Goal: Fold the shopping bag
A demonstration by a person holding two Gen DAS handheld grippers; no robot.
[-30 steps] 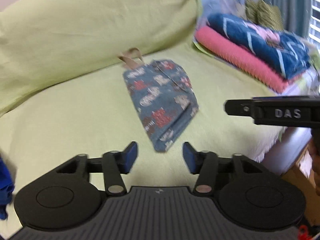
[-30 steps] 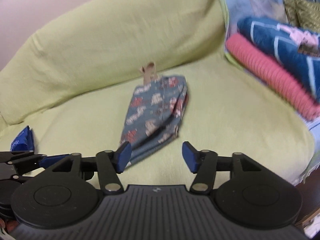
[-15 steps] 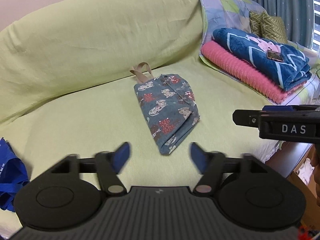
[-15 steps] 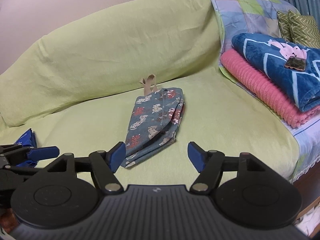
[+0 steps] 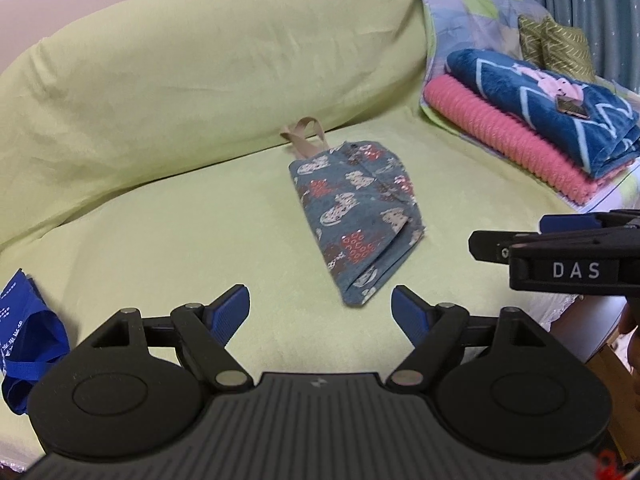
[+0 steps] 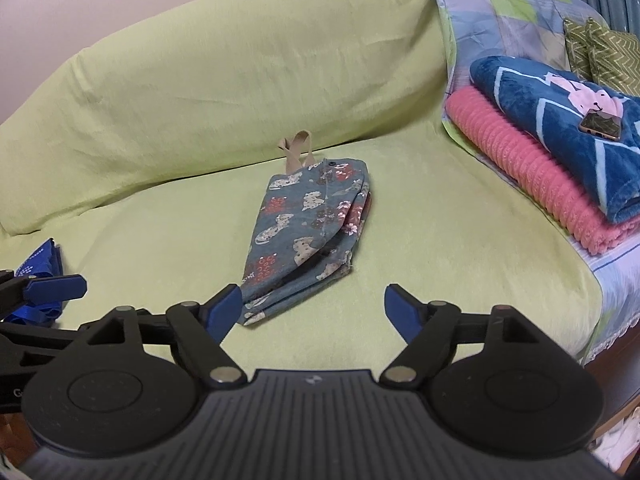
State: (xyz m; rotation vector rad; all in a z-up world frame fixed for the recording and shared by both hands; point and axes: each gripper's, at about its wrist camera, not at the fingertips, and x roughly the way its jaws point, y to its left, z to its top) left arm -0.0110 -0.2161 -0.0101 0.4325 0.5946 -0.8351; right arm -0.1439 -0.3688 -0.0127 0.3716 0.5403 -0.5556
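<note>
The shopping bag [image 5: 356,220] lies flat on the green sofa in front of me. It is blue cloth with little animal pictures, folded over, and its tan handle [image 5: 305,136] points toward the sofa back.

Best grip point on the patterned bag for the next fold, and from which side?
Probably the near narrow end of the patterned bag, coming in low from the front with the right gripper. The layers there gape open toward that gripper, giving an edge to pinch. The beige handles lie at the far end against the sofa back. Both grippers are open and empty.
</note>
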